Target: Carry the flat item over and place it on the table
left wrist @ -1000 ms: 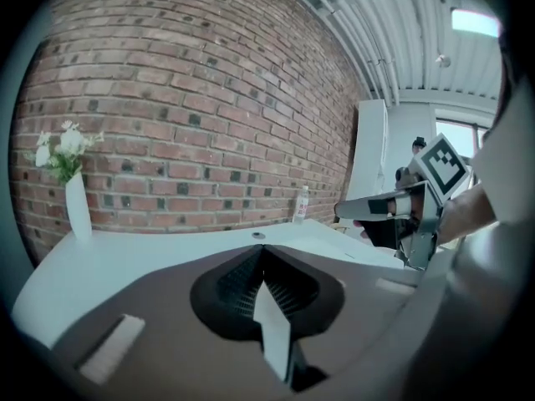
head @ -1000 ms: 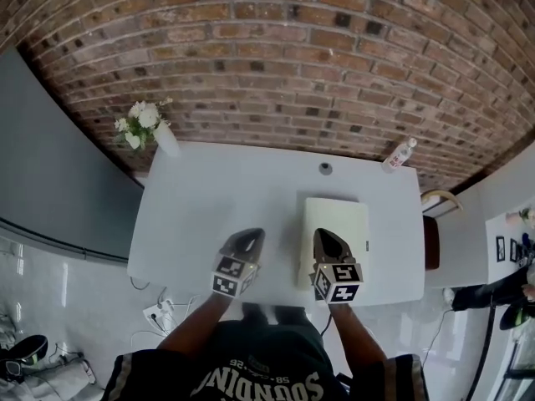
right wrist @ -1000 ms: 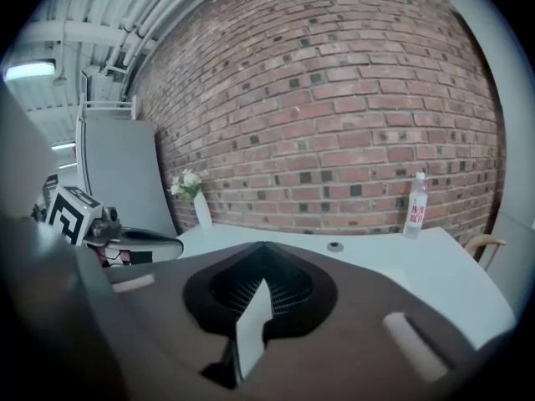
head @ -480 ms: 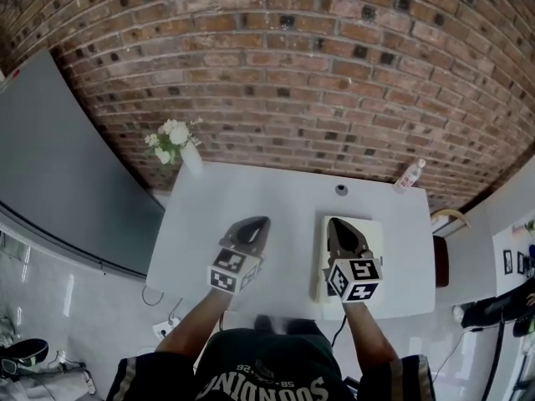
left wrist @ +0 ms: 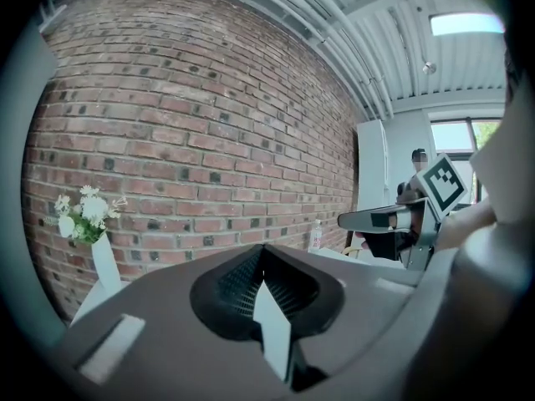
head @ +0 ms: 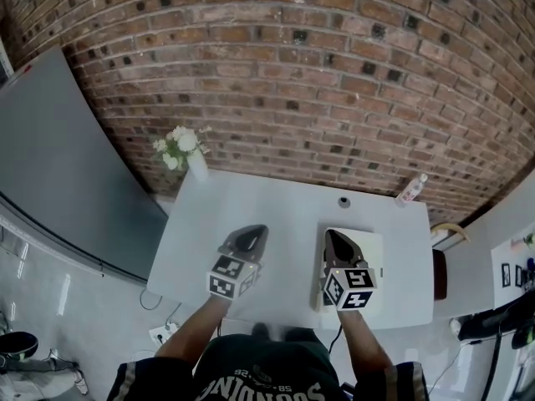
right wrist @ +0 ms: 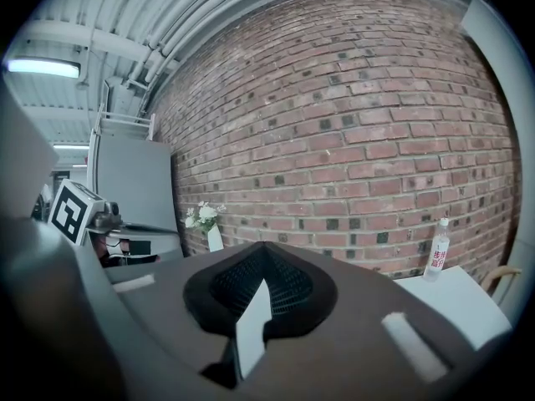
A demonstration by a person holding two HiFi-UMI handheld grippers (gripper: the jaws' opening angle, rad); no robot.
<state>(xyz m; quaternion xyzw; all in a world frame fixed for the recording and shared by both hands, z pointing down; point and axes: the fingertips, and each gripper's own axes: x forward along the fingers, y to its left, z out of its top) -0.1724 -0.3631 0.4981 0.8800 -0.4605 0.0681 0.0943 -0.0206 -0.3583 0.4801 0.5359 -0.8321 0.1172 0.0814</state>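
The flat item (head: 373,254) is a pale cream board that lies on the white table (head: 276,207) near its front right corner. My right gripper (head: 336,241) hovers above the board's left part, jaws shut with nothing between them, and hides part of the board. My left gripper (head: 249,237) hangs over the bare table to the left, also shut and empty. In the left gripper view the shut jaws of the left gripper (left wrist: 263,253) point at the brick wall, and the right gripper (left wrist: 401,220) shows beside it. The right gripper (right wrist: 263,253) also faces the wall in its own view.
A white vase of flowers (head: 188,153) stands at the table's back left corner. At the back right are a small bottle (head: 412,189) and a round grommet (head: 343,201). A chair (head: 440,266) sits off the right edge. A grey panel (head: 67,165) flanks the left.
Both grippers have risen off the table, still shut. The head view has tilted up, so more wall shows. The cream board stays flat on the table.
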